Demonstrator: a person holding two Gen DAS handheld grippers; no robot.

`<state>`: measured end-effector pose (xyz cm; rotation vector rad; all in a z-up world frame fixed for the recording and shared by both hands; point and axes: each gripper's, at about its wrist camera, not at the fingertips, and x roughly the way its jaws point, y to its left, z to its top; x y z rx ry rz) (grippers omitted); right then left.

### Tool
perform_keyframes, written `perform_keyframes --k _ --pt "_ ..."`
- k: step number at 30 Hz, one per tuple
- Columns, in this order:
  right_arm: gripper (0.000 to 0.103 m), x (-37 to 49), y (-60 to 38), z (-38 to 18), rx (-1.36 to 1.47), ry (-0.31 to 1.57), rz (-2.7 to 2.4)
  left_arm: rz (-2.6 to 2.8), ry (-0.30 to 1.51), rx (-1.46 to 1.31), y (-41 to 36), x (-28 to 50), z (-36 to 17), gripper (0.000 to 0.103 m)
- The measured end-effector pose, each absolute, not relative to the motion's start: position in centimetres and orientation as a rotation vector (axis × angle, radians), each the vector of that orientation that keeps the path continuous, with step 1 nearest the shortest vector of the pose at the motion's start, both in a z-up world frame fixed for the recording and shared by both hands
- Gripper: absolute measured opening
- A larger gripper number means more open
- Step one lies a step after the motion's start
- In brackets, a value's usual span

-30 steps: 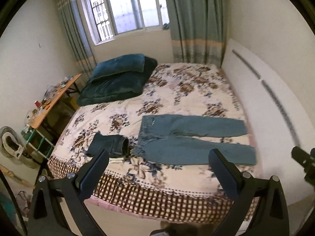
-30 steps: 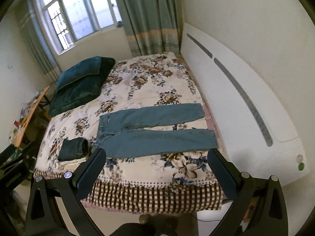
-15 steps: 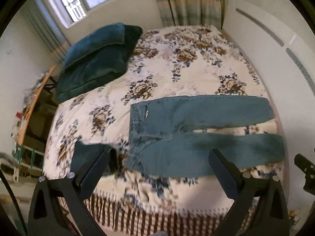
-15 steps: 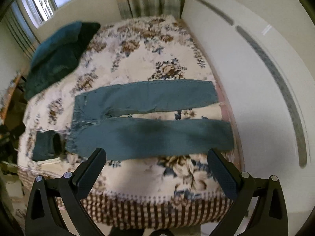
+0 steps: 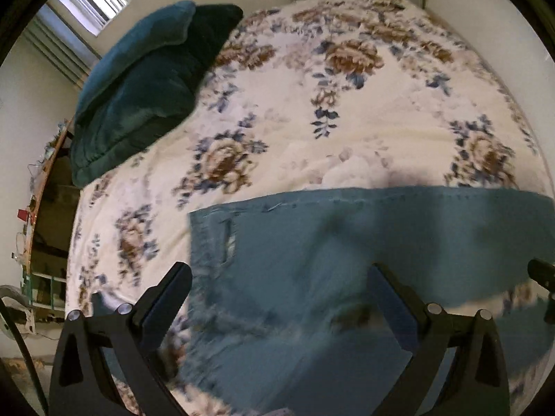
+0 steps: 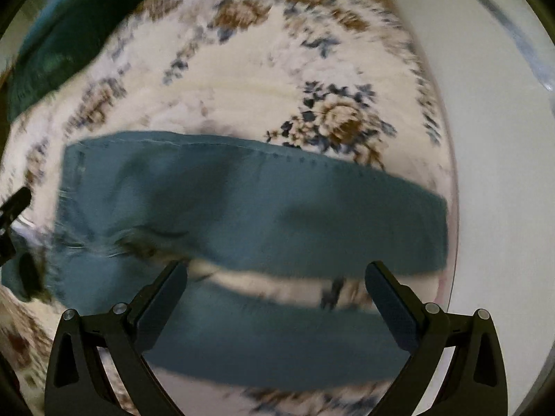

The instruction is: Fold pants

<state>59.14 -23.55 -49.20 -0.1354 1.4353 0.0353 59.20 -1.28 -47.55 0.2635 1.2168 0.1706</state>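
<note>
A pair of blue jeans (image 5: 347, 242) lies flat on the floral bedspread (image 5: 312, 111), waistband to the left, both legs running to the right. The jeans also show in the right wrist view (image 6: 260, 208), with a strip of bedspread between the two legs. My left gripper (image 5: 281, 301) is open and empty, low over the waist and crotch area. My right gripper (image 6: 275, 294) is open and empty, low over the gap between the legs. Both views are motion-blurred.
A dark teal pillow and folded blanket (image 5: 145, 79) lie at the far left of the bed. A white headboard panel (image 6: 503, 173) bounds the bed on the right. A cluttered wooden desk (image 5: 38, 190) stands left of the bed.
Both grippers have moved forward and down from beyond the bed's edge to close over the jeans. The jeans have not moved. Both grippers stay open.
</note>
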Motion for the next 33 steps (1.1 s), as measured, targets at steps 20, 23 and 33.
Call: perform_keyframes --k 20,23,33 --pt "0.015 73.1 -21.7 -73.6 -0.806 1.767 0.545 0.081 1.307 0.352 -8.4 69.7 -64.1 0.103" --pt "0.005 71.0 -22.2 -71.1 -0.813 1.672 0.547 0.017 1.301 0.403 -8.0 69.7 -63.5 0.103" --pt "0.005 66.9 -26.6 -59.2 -0.664 1.369 0.605 -0.331 1.276 0.621 -9.3 70.3 -61.3 0.103"
